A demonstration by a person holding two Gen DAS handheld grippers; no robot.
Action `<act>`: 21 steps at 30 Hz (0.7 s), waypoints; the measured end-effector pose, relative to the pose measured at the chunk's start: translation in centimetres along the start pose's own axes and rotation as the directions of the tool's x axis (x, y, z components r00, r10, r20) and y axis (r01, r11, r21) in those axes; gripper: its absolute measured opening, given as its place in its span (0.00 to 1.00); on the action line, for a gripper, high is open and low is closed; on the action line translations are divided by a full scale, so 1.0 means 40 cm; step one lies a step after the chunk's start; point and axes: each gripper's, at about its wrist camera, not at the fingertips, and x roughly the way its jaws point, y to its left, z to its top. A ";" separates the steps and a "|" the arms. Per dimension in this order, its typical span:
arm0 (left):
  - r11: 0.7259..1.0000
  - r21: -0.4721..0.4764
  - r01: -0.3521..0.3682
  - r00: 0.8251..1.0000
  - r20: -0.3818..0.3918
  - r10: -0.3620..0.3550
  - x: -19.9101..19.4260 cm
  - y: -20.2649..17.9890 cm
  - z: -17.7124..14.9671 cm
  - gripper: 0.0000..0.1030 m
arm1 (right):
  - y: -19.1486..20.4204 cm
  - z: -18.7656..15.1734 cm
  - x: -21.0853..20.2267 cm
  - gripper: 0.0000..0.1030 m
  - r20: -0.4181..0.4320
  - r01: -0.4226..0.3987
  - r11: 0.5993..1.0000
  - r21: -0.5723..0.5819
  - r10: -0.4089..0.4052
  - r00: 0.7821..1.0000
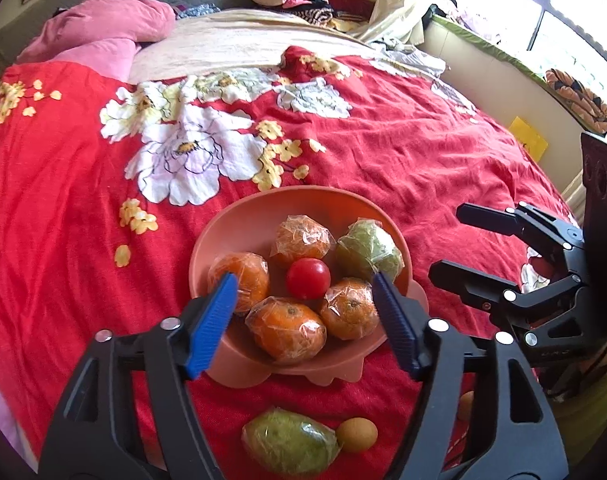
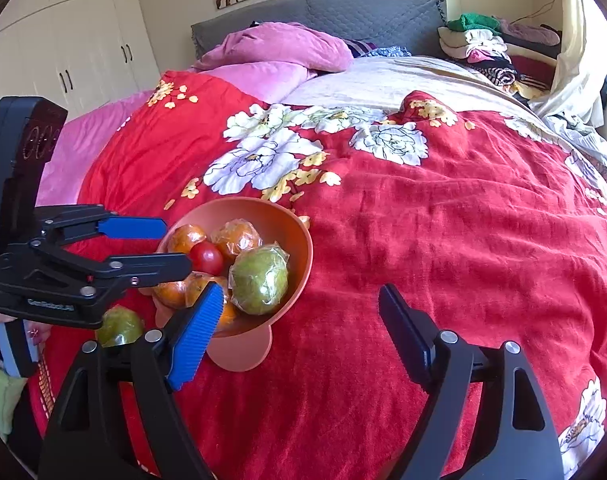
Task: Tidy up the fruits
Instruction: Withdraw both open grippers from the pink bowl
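Observation:
A salmon-pink bowl (image 1: pixel 239 224) stands on the red bedspread and holds several plastic-wrapped oranges (image 1: pixel 287 330), a red tomato (image 1: pixel 308 278) and a wrapped green fruit (image 1: pixel 369 250). My left gripper (image 1: pixel 305 320) is open and empty above the bowl's near side. In front of the bowl lie a wrapped green fruit (image 1: pixel 289 446) and a small brown fruit (image 1: pixel 356 434). My right gripper (image 2: pixel 299 332) is open and empty, to the right of the bowl (image 2: pixel 299 256). It also shows in the left wrist view (image 1: pixel 447 240). The left gripper shows in the right wrist view (image 2: pixel 171 244).
The bed is covered by a red floral bedspread (image 2: pixel 443 248). Pink pillows (image 2: pixel 279 46) lie at the headboard. A pile of folded clothes (image 2: pixel 487 52) sits at the far right. Another small brown fruit (image 1: pixel 466 405) lies behind my left gripper's right finger.

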 end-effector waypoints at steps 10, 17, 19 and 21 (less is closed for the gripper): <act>0.999 -0.052 -0.013 0.998 0.055 0.015 -0.057 0.008 -0.007 0.90 | 0.007 0.001 -0.028 0.86 0.029 0.015 1.000 0.000 -0.015 0.999; 0.996 -0.077 -0.036 0.997 0.072 0.042 -0.080 0.014 -0.012 0.90 | 0.017 0.001 -0.035 0.91 0.036 0.026 1.000 -0.013 -0.026 0.999; 0.996 -0.076 -0.037 0.996 0.077 0.043 -0.088 0.015 -0.014 0.90 | 0.018 0.003 -0.040 0.92 0.042 0.033 0.999 -0.015 -0.032 0.999; 0.996 -0.080 -0.040 0.996 0.080 0.047 -0.094 0.016 -0.017 0.90 | 0.019 0.003 -0.046 0.92 0.051 0.034 0.999 -0.015 -0.033 0.998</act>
